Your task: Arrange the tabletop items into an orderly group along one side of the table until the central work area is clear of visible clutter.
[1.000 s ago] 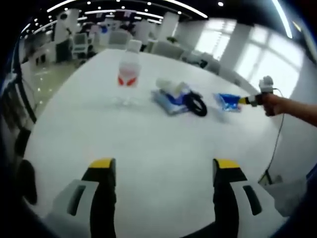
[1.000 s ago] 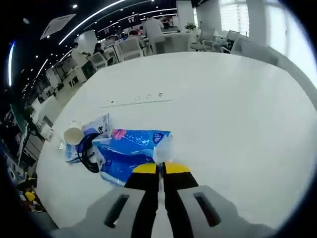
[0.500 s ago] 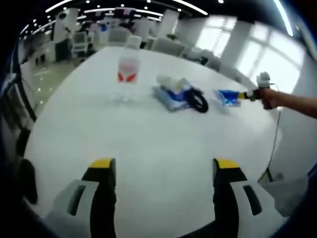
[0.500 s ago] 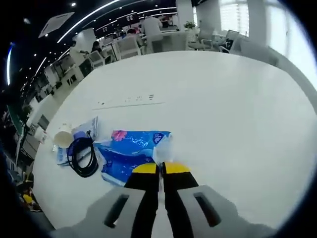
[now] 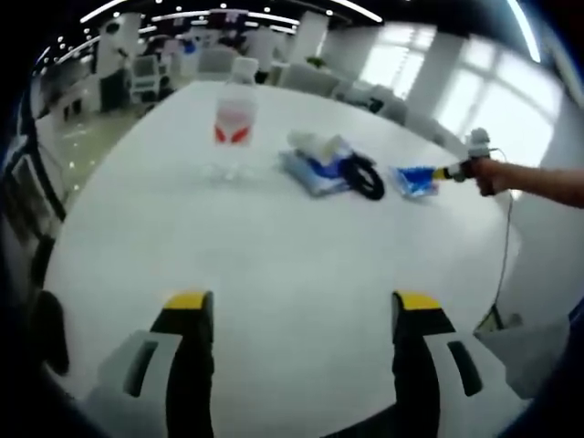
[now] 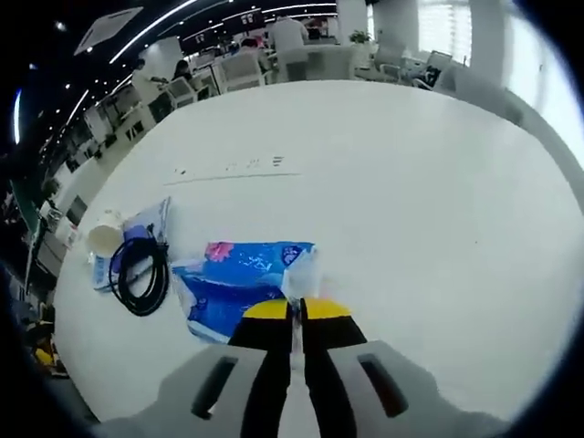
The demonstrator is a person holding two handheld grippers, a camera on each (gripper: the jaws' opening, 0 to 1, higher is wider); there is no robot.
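Note:
My left gripper (image 5: 302,306) stands open low over the near part of the white table (image 5: 274,246), with nothing between its fingers. Farther along the table stand a clear bottle with a red label (image 5: 234,126), a flat blue pack (image 5: 310,173) with a paper cup (image 5: 310,141) on it, and a black cable coil (image 5: 365,178). My right gripper (image 6: 297,308) is shut on the edge of a blue tissue pack (image 6: 233,283), which lies flat. The coil (image 6: 137,274), the cup (image 6: 103,234) and the flat pack (image 6: 132,239) lie to its left, apart from it.
A hand (image 5: 497,173) holds the right gripper (image 5: 452,171) at the tissue pack (image 5: 415,181). A thin cord (image 5: 505,255) hangs past the table's right edge. Faint markings (image 6: 233,168) run across the table (image 6: 411,182). Chairs and desks stand beyond the far edge.
The right gripper has drawn the tissue pack away from the cable coil, which it overlapped before; a gap now shows between them. The left gripper stays open and has barely shifted.

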